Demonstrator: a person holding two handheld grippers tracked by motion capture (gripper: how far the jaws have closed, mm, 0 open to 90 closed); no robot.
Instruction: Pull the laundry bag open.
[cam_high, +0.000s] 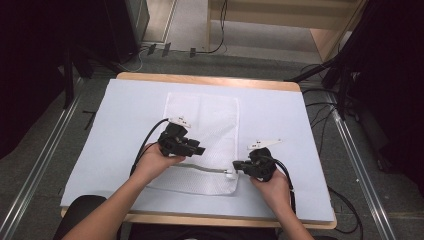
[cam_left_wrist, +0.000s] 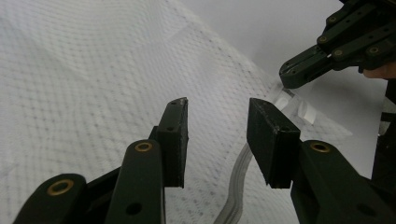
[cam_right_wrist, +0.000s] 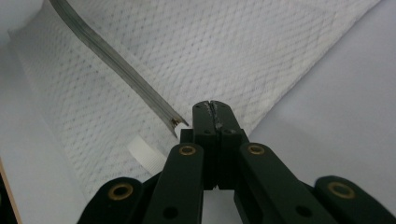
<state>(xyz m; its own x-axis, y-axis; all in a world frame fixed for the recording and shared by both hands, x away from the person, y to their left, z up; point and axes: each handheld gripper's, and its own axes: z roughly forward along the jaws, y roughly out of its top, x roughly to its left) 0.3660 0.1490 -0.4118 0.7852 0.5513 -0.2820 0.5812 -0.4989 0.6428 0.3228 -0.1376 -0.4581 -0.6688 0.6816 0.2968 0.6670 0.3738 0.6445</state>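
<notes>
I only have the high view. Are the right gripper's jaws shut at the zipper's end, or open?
Observer: Shut. The right gripper has its jaws pressed together right beside the end of the zipper; I cannot tell if they pinch the pull.
Operator: And the left?
Observer: The left gripper is open, jaws apart above the mesh bag.
Operator: Anything near the zipper end?
Observer: A small white tab lies on the mesh beside the right jaws.

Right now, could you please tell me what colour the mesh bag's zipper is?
Grey; the zipper on the white mesh bag shows best in the right gripper view.
</notes>
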